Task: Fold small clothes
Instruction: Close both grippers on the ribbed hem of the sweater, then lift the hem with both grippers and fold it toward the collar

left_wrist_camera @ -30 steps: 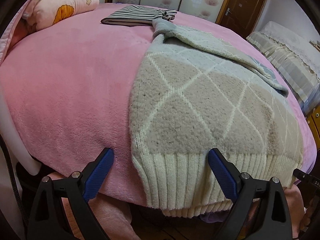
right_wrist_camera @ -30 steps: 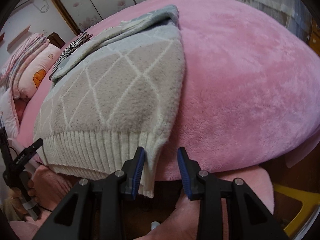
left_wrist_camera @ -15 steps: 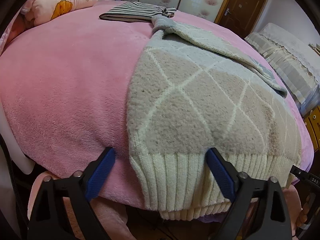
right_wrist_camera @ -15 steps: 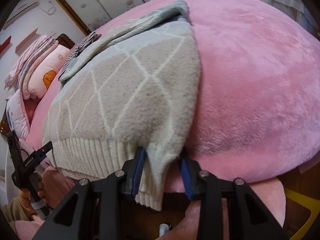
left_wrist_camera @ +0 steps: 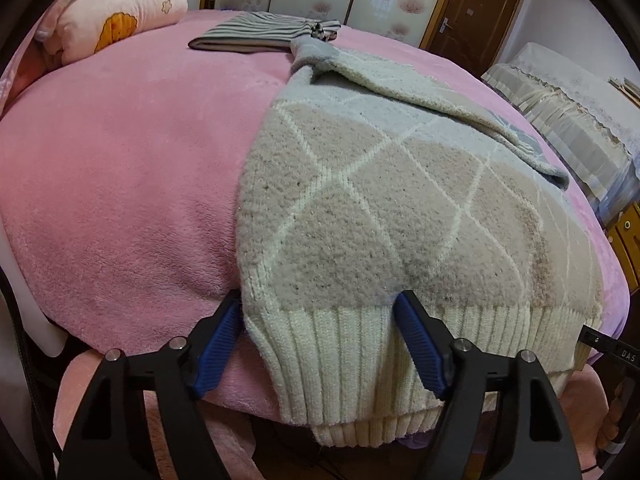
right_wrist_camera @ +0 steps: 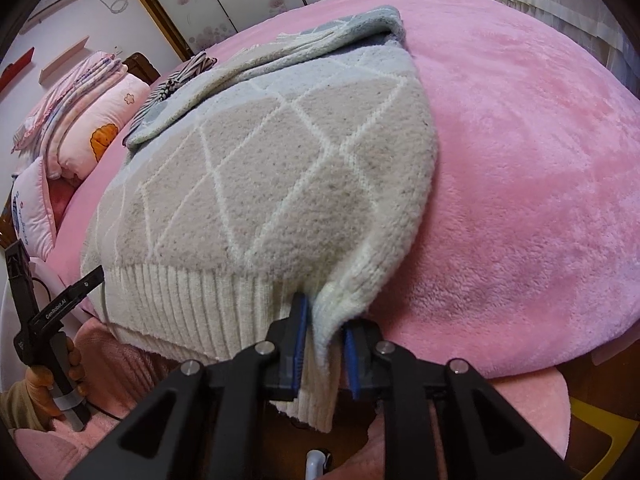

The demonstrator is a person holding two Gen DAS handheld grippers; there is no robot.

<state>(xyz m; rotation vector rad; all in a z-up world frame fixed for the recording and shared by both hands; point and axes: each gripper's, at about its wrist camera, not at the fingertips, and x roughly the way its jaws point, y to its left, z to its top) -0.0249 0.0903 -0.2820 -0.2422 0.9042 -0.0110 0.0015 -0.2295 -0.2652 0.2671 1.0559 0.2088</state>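
On the near edge of the pink bed [left_wrist_camera: 120, 184], one knit sweater [left_wrist_camera: 380, 216] spread flat, argyle body up, ribbed hem [left_wrist_camera: 352, 364] hanging over the mattress edge toward the cameras, probably drawn there so both lower corners can be reached from below. One sleeve [left_wrist_camera: 440, 112] already laid diagonally across the chest, apparently a first fold toward a compact rectangle. At the sweater's right lower corner, right gripper [right_wrist_camera: 323, 344] pressed together on the hem's side edge, knit bunched into a vertical pleat between the blue pads [right_wrist_camera: 299, 340]. At the left lower corner, left gripper [left_wrist_camera: 320, 344] spread wide, straddling the ribbing, one finger just beside the sweater's outer edge, the other against the hem farther in; not yet pinching, likely lining up for a matching hold so that the hem can be lifted evenly and carried toward the collar. Counted: one sweater, two grippers, one striped folded garment [left_wrist_camera: 260, 34] at the far side touching the collar end, perhaps finished earlier work, and at least two pillows [right_wrist_camera: 100, 128] stacked near the headboard.
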